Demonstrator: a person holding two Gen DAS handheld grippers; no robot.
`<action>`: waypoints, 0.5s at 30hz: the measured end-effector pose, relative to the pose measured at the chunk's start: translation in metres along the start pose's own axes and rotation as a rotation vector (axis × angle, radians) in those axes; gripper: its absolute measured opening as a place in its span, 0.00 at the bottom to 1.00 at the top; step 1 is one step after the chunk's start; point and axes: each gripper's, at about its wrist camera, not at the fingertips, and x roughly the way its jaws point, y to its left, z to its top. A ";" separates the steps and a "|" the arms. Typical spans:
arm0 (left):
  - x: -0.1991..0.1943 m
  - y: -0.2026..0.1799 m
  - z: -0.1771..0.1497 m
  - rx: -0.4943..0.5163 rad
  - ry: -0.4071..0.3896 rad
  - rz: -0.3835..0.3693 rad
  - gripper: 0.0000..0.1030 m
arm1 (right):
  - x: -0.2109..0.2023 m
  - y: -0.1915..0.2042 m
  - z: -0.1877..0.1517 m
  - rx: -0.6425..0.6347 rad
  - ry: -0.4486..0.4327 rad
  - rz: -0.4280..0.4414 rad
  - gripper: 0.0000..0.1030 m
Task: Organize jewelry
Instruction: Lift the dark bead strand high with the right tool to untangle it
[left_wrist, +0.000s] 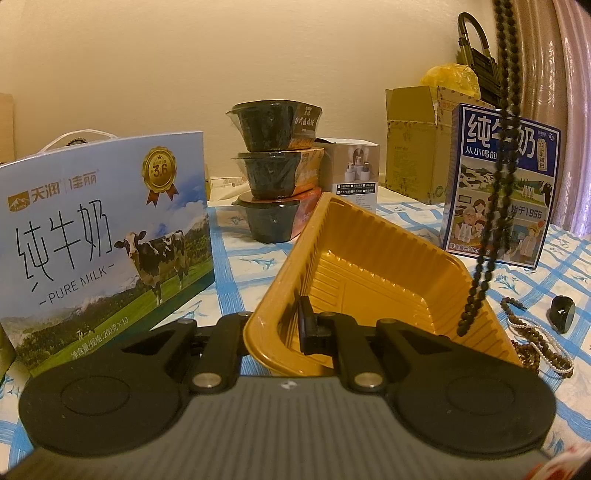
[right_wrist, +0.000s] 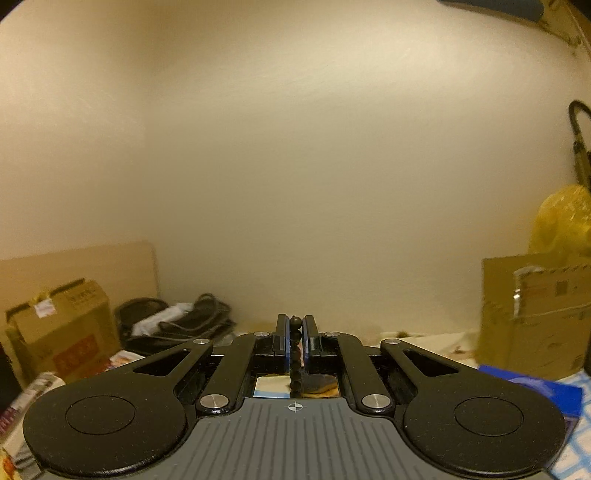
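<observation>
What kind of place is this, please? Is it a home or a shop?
Most likely a home, a lived-in room used partly for storage. A checked tablecloth covers the table, which holds a milk carton box and stacked food bowls; cardboard boxes stand along a plain wall.

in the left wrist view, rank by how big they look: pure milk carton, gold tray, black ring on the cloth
1. pure milk carton and gold tray: alike, and both near the camera, so unranked
2. black ring, clearly smallest

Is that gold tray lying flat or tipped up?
Tipped up. The left gripper is shut on the gold tray's near rim, and its far end rises off the tablecloth.
</observation>
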 end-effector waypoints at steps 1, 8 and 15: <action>0.000 0.000 0.000 -0.001 0.000 0.000 0.10 | 0.003 0.002 -0.001 0.008 0.000 0.009 0.06; 0.000 0.001 -0.001 -0.002 0.001 0.000 0.10 | 0.026 0.012 -0.017 0.053 0.039 0.063 0.06; -0.001 0.001 -0.001 -0.005 -0.003 -0.003 0.10 | 0.054 0.015 -0.049 0.110 0.132 0.102 0.06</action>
